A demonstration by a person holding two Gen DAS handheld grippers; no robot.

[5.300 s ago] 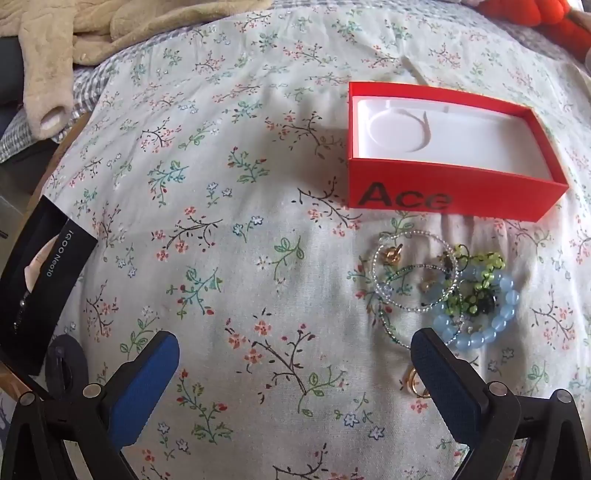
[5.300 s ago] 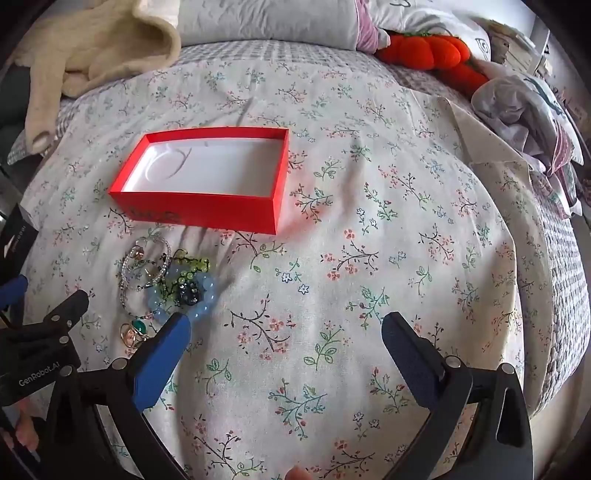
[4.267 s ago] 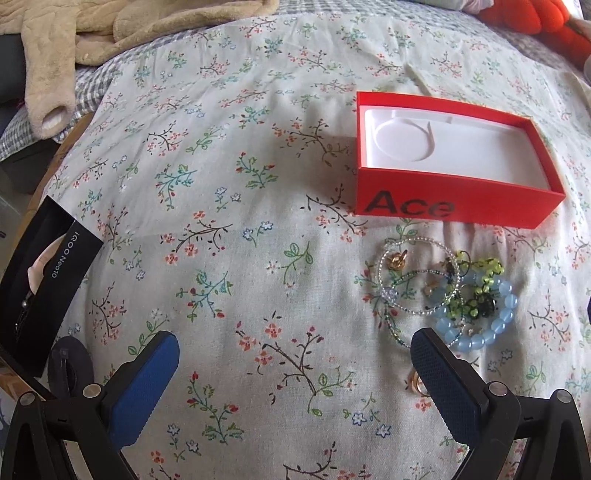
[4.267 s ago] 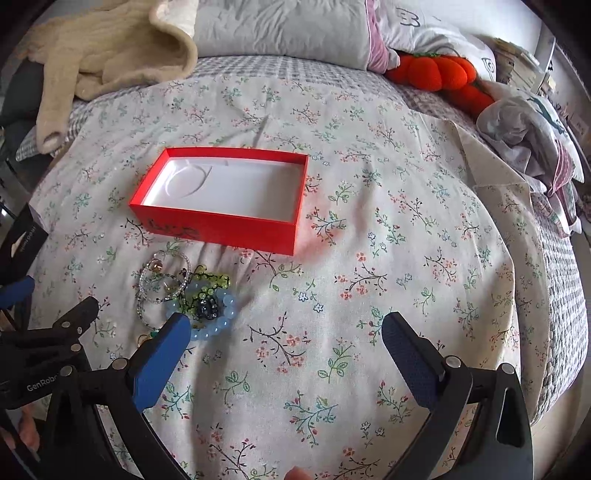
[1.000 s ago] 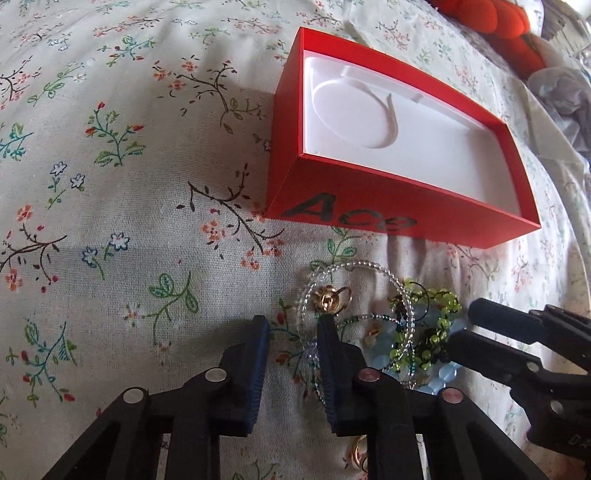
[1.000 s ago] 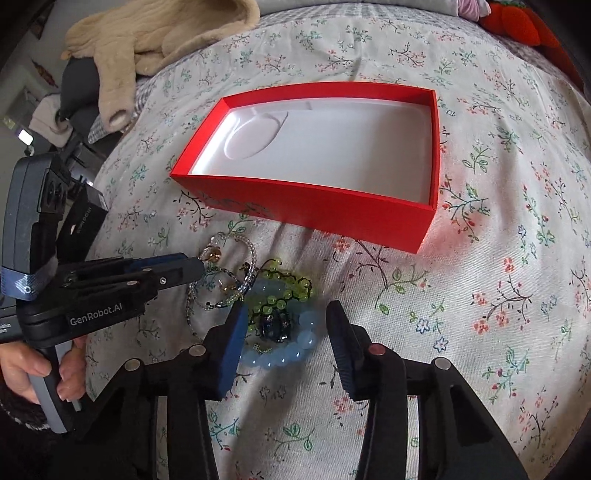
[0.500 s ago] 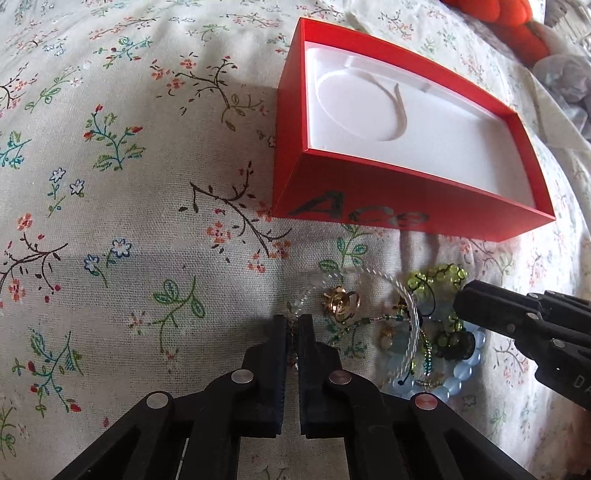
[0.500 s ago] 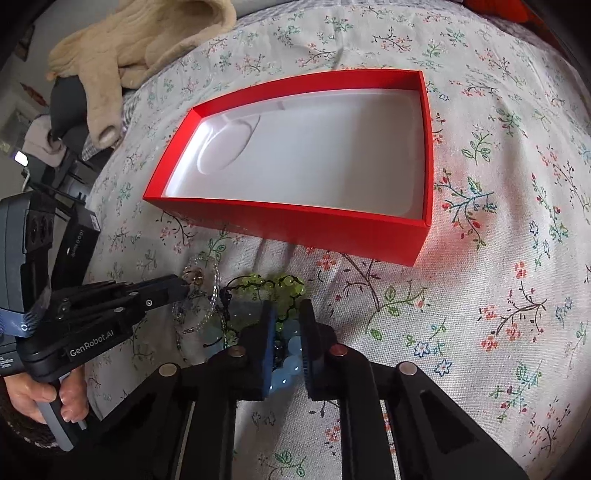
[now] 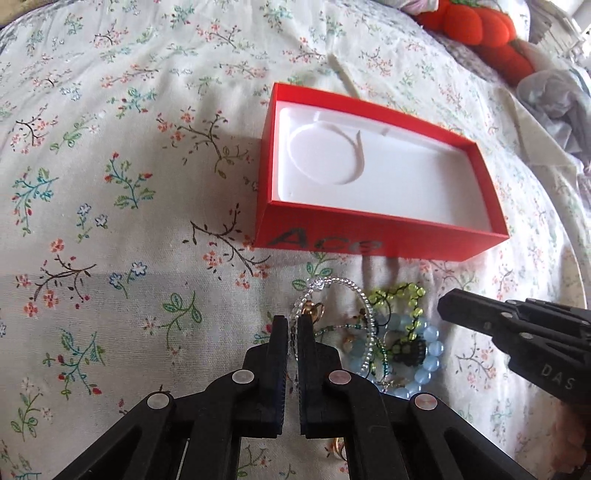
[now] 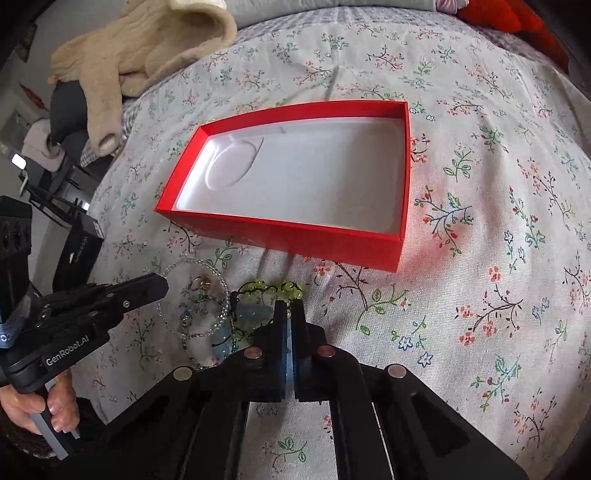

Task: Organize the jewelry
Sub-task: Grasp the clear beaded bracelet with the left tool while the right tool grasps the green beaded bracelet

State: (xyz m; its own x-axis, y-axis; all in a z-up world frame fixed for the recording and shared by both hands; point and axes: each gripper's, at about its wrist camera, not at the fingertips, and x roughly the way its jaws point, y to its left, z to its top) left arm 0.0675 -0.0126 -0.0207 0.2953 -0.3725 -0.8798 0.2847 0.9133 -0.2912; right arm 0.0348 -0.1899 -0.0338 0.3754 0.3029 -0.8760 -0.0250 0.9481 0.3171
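Note:
A red box (image 9: 373,243) with a white molded liner lies open on the floral bedspread; it also shows in the right wrist view (image 10: 291,232). In front of it lies a tangle of jewelry: a clear bead bracelet (image 9: 340,286), green bead strand (image 9: 399,293), blue bead bracelet (image 9: 430,350). My left gripper (image 9: 293,323) is shut on the clear bead bracelet's strand. My right gripper (image 10: 289,306) is shut on the blue bead bracelet (image 10: 251,314), next to the green strand (image 10: 273,286).
A beige sweater (image 10: 140,48) lies at the bed's far left. A black box (image 10: 75,254) sits at the left edge. Orange plush (image 9: 476,27) and grey cloth (image 9: 554,99) lie at the far right. A gold ring (image 9: 338,448) lies near my left gripper.
Both grippers went from wide open to shut on strands of the jewelry pile. In the last half second both rose slightly, lifting the beads.

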